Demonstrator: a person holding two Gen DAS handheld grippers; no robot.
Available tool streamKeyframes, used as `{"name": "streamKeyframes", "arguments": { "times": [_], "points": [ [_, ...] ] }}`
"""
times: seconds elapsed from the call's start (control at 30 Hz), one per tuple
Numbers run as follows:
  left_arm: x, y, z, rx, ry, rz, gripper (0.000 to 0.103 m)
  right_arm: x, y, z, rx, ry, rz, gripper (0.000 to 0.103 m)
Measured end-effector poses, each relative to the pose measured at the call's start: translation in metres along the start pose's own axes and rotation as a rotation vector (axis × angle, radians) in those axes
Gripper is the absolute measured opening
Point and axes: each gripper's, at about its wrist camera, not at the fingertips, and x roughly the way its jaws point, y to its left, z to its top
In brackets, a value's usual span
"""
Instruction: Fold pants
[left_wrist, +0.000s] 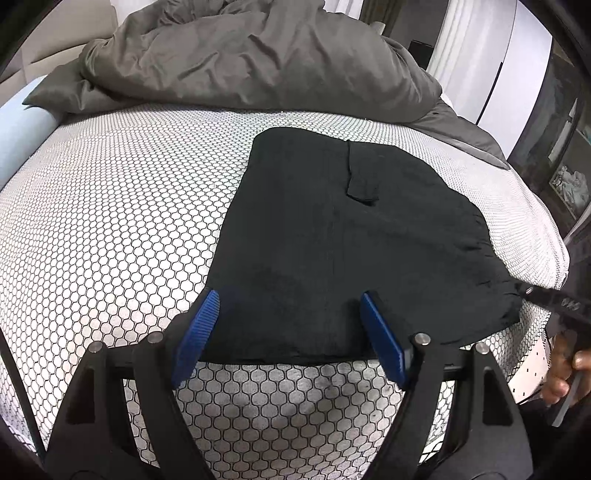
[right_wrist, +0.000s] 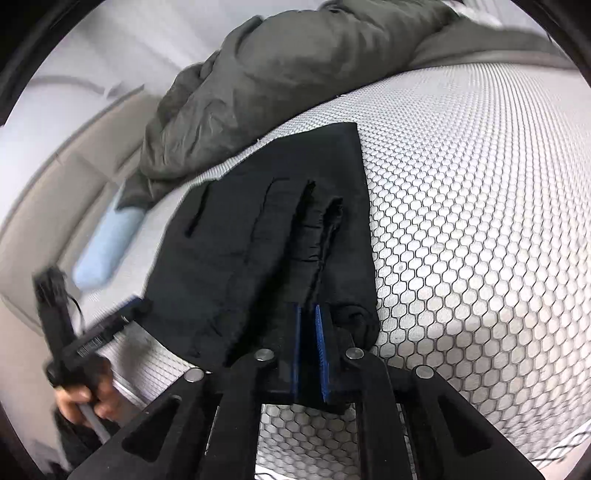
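Black pants, folded into a compact panel, lie flat on the honeycomb-patterned mattress. My left gripper hovers open over the near edge of the pants, its blue pads wide apart on either side of the cloth and not pressing it. In the right wrist view the pants stretch away from my right gripper. Its blue pads stand almost together, with the gathered waistband edge running in between them. The right gripper also shows in the left wrist view, at the right corner of the pants.
A crumpled grey duvet is heaped at the far end of the bed. A light blue pillow lies by the headboard. White wardrobe doors and dark shelving stand beyond the right side. A hand holds the left gripper's handle.
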Motion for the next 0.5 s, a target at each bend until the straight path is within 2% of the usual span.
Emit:
{"name": "streamKeyframes", "arguments": {
  "times": [0.1, 0.13, 0.2, 0.3, 0.4, 0.5],
  "points": [
    [0.001, -0.003, 0.001, 0.01, 0.0, -0.002, 0.076, -0.023, 0.015, 0.003, -0.066, -0.084, 0.048, 0.024],
    [0.001, -0.004, 0.0, 0.014, 0.001, 0.001, 0.076, -0.03, 0.02, 0.002, -0.083, -0.103, 0.088, 0.025],
    [0.002, -0.005, 0.0, 0.02, 0.003, 0.007, 0.076, -0.03, 0.03, -0.002, -0.121, -0.076, 0.137, 0.025],
    [0.002, -0.005, 0.0, 0.021, 0.003, 0.007, 0.076, -0.014, 0.037, -0.007, -0.145, -0.002, 0.137, 0.025],
    [0.004, -0.004, -0.001, 0.022, 0.004, 0.009, 0.076, 0.012, 0.027, -0.009, -0.082, 0.079, 0.148, 0.025],
    [0.006, -0.006, 0.0, 0.027, 0.005, 0.013, 0.077, 0.015, 0.01, -0.008, -0.009, 0.079, 0.222, 0.025]
  ]
}}
